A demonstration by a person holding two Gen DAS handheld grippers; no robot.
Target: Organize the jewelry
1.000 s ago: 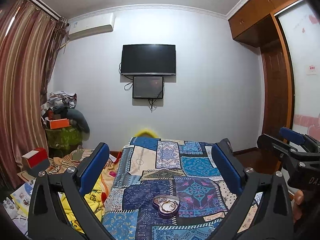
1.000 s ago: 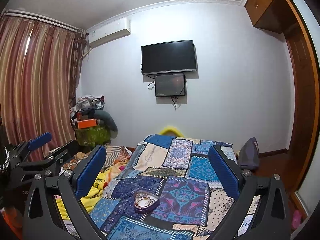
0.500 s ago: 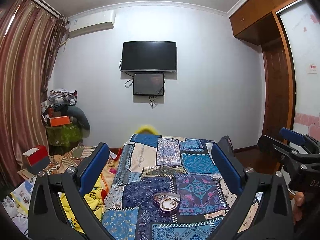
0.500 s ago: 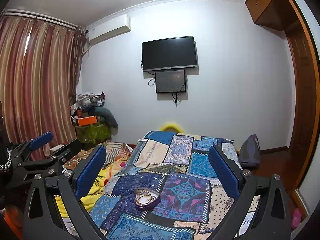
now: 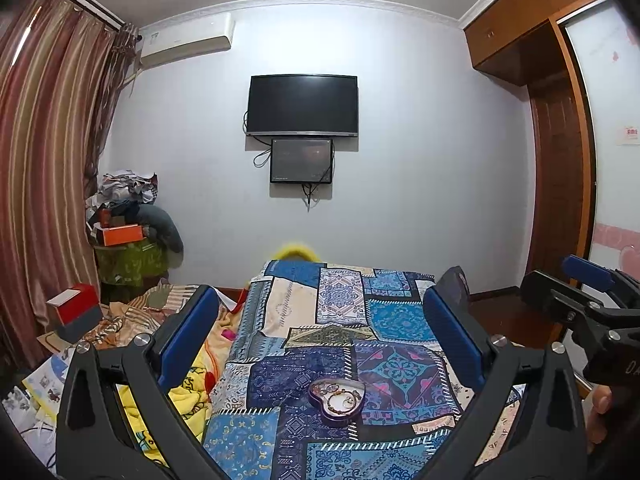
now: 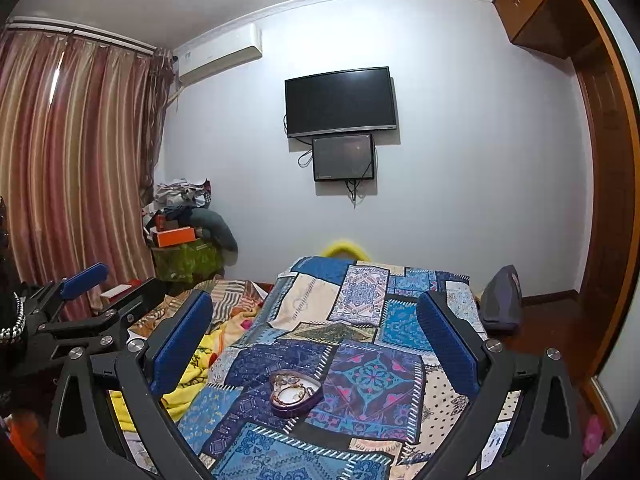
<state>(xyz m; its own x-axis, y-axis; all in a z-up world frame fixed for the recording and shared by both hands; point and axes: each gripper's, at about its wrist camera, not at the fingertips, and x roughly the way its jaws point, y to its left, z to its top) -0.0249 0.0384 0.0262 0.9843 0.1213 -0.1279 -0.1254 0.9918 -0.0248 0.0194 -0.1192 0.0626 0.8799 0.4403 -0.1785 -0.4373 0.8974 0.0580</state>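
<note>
The room had a pale wall (image 5: 420,160) at the far end, and tall striped curtains (image 5: 44,160) hung on the left. A big bed was covered with a blue patchwork blanket (image 5: 344,340). A black TV (image 5: 302,105) was fixed to the wall, with a smaller dark screen (image 5: 301,161) just under it. A white air conditioner (image 5: 188,40) sat high up near the curtains. A brown wooden wardrobe (image 5: 556,184) stood on the right. In the left corner there was a messy pile of clothes and boxes (image 5: 128,224).

The left gripper (image 5: 320,344) was held above the near end of the bed, and its two blue fingers were spread wide apart with nothing between them. The right gripper (image 6: 316,340) was just the same, spread wide and holding nothing. Both were well apart from the blanket.

A small heart-shaped tin (image 5: 337,398) lay on the blanket near the front of the bed, between the fingers in both views. It was open on top. Gold chains and rings (image 6: 294,394) were piled inside it, too tangled and small to tell one from another.
</note>
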